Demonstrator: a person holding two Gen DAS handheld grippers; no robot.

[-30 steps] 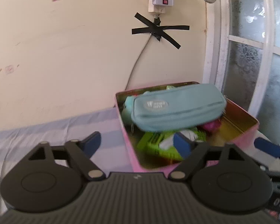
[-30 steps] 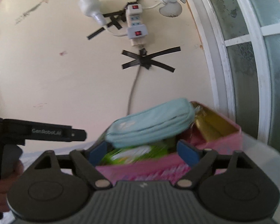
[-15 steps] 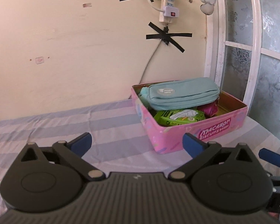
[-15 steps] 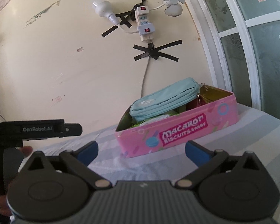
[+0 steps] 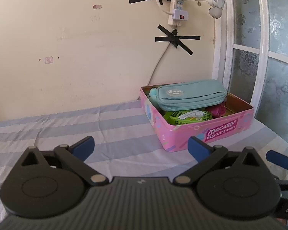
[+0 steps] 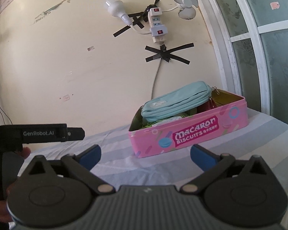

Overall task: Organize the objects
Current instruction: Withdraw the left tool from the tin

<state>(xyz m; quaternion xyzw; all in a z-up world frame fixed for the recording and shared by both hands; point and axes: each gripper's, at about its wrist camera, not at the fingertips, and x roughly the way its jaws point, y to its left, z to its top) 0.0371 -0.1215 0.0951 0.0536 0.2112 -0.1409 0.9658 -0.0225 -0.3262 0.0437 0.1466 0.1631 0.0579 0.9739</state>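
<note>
Macaron tin (image 5: 199,134) sits at 1 o'clock on my striped sheet (image 5: 86,126), its teal pouch (image 5: 190,95) resting atop the contents: soft, light, best pinched mid-body. My left gripper (image 5: 142,143) and right gripper (image 6: 146,153) hover low, angled slightly down, both spread wide, holding nothing.

In front of me: bed (image 5: 105,126) covered with pale lilac and white striped sheet, cloth slightly wrinkled, pushed up against cream wall. Only one thing resting directly on sheet: pink rectangular metal biscuit tin (image 5: 201,134) with "Macaron Biscuits" lettering (image 6: 194,134), lid off, sitting toward far right corner, near wall and white window frame. Tin stands flat, turned at slight angle to bed edge. Rest of sheet from my side to tin is bare striped cloth.
</note>
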